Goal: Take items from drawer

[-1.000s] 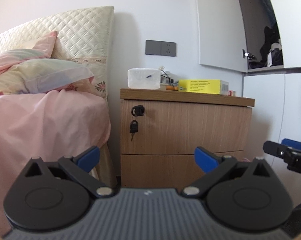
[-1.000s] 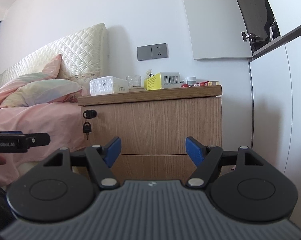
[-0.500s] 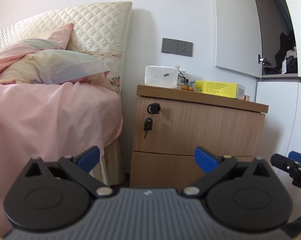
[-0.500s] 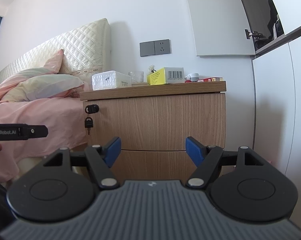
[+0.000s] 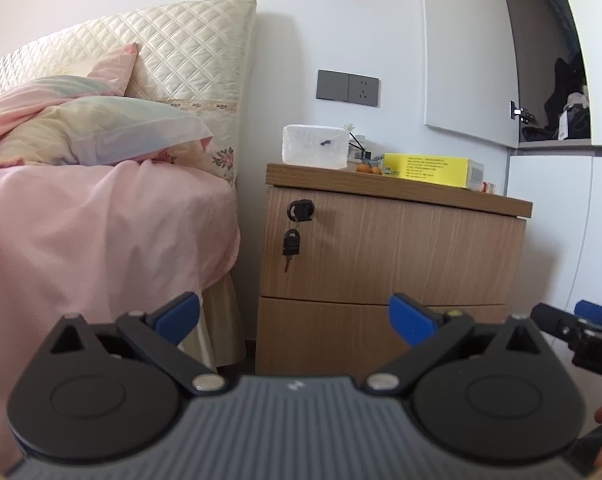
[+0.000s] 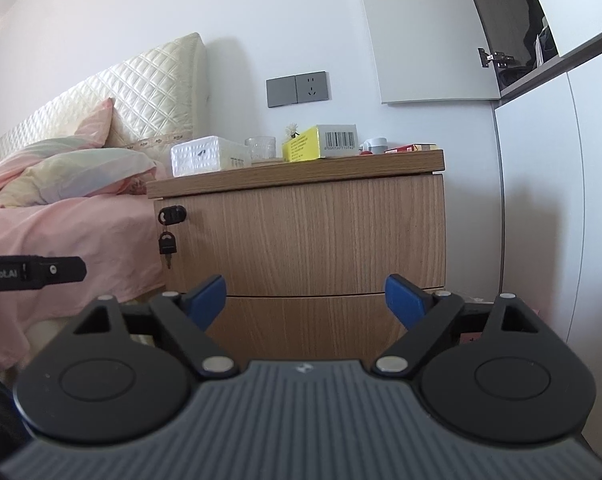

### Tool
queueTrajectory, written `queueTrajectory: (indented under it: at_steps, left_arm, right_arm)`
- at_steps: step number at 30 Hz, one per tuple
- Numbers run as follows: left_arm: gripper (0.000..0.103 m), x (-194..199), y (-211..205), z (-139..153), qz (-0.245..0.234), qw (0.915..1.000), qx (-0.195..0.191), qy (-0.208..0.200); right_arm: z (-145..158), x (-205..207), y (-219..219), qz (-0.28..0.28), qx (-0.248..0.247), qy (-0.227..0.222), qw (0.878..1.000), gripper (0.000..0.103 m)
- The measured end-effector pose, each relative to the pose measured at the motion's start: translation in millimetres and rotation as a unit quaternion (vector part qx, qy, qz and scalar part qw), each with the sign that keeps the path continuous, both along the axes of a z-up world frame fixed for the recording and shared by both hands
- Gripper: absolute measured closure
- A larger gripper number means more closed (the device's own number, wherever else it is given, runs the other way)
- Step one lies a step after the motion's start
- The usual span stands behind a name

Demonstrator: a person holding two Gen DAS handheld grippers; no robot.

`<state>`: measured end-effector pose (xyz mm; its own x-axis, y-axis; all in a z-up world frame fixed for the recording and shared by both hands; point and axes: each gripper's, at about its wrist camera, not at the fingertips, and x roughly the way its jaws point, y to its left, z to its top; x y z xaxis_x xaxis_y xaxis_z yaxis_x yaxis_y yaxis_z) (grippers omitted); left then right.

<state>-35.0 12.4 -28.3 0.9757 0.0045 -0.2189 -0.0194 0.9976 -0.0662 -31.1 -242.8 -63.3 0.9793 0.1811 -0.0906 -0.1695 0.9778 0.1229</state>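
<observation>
Right wrist view: light wooden bedside cabinet at twelve o'clock, drawers closed; my right gripper and left gripper spread empty; I should approach squarely.

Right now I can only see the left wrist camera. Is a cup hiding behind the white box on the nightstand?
Observer: Yes. The right wrist view shows a clear glass between the white box and the yellow box.
Operator: What's on the other side of the yellow box?
Observer: A small white round thing, then a flat red box. I can't tell what the round thing is.
</observation>
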Motion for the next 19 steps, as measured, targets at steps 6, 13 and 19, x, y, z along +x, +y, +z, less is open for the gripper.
queueTrajectory:
  at_steps: [6, 13, 19]
  left_arm:
    - [0.0, 1.3, -2.4, -0.6, -0.004, 1.0, 0.001, 0.002]
    - [0.0, 2.2, -4.8, -1.6, -0.007, 1.0, 0.003, 0.003]
    - [0.0, 2.6, -5.4, -2.5, -0.007, 1.0, 0.004, 0.004]
  right_arm:
    - [-0.5, -1.3, 4.1, -0.006, -0.013, 0.001, 1.0, 0.015]
    - [-0.6, -2.0, 2.2, -0.011, -0.013, 0.0, 1.0, 0.015]
    - [-1.1, -2.7, 1.3, -0.01, -0.015, -0.001, 1.0, 0.015]
